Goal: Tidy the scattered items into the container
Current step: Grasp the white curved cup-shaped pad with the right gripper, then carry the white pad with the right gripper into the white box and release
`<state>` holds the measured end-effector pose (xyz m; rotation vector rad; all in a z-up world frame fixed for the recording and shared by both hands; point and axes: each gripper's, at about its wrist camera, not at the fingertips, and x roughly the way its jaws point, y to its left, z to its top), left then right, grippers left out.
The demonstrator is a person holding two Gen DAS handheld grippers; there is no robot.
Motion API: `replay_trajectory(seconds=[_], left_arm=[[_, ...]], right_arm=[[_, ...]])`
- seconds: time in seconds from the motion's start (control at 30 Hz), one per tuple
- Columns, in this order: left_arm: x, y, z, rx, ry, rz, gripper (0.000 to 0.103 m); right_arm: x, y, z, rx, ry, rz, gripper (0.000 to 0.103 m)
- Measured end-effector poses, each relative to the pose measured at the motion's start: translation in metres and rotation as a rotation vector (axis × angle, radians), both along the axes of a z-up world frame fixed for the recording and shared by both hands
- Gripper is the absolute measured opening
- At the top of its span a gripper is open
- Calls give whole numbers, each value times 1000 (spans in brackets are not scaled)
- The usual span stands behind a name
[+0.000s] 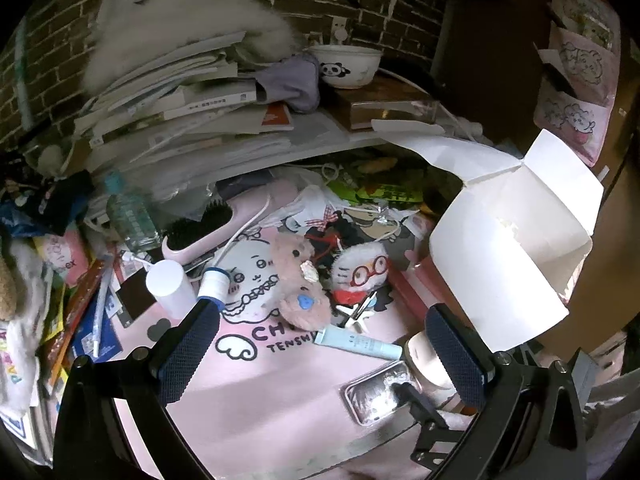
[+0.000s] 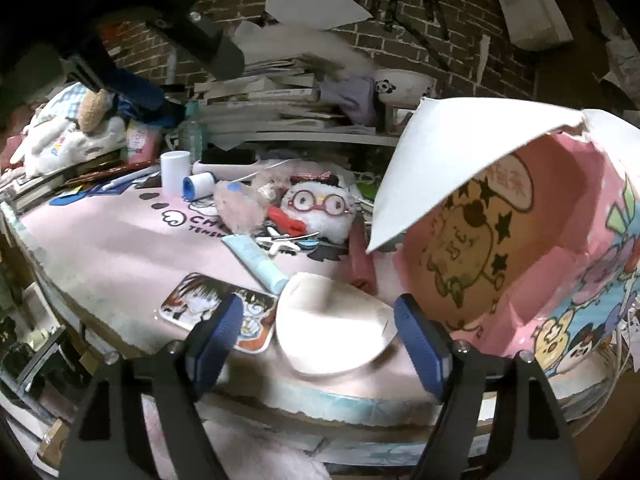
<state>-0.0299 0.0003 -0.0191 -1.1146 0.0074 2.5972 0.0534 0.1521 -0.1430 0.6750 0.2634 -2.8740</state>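
Left wrist view: the left gripper [image 1: 320, 354] hangs with its jaws apart and empty above the pink mat [image 1: 248, 412]. A pale blue tube [image 1: 357, 344] lies just ahead between the fingers, two plush toys [image 1: 304, 280] beyond it, and the white-flapped box [image 1: 516, 248] stands to the right. Its likely pick is the tube — best straddled across its narrow width.

Right wrist view: the right gripper [image 2: 318, 334] is released too, its fingers flanking a white rounded item [image 2: 334, 328] without pressing on it. The box [image 2: 500, 240] gapes just beside it — once the item is gripped, it needs to clear that drooping flap.
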Motion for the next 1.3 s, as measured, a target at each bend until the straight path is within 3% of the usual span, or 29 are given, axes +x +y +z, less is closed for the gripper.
replay_trajectory(seconds=[0.37, 0.5, 0.7, 0.83, 1.0, 1.13, 1.3], left_arm=[[-1, -5, 0, 5, 3, 0, 103], [-1, -8, -2, 8, 2, 2, 103], [0, -16, -5, 20, 4, 14, 103], [1, -25, -9, 29, -2, 41, 103], [7, -39, -10, 47, 2, 71, 103], [15, -52, -7, 53, 15, 100, 103], [23, -71, -5, 36, 24, 163, 103]], right_arm=[[2, 14, -3, -131, -50, -71, 74], [-3, 18, -4, -181, -58, -73, 59], [-2, 16, -4, -173, -38, -49, 48], [2, 10, 0, -188, -20, -13, 47], [11, -12, 10, -142, 96, 27, 46], [1, -29, 15, -170, 69, 84, 46], [1, -54, 27, -138, 122, 154, 46]])
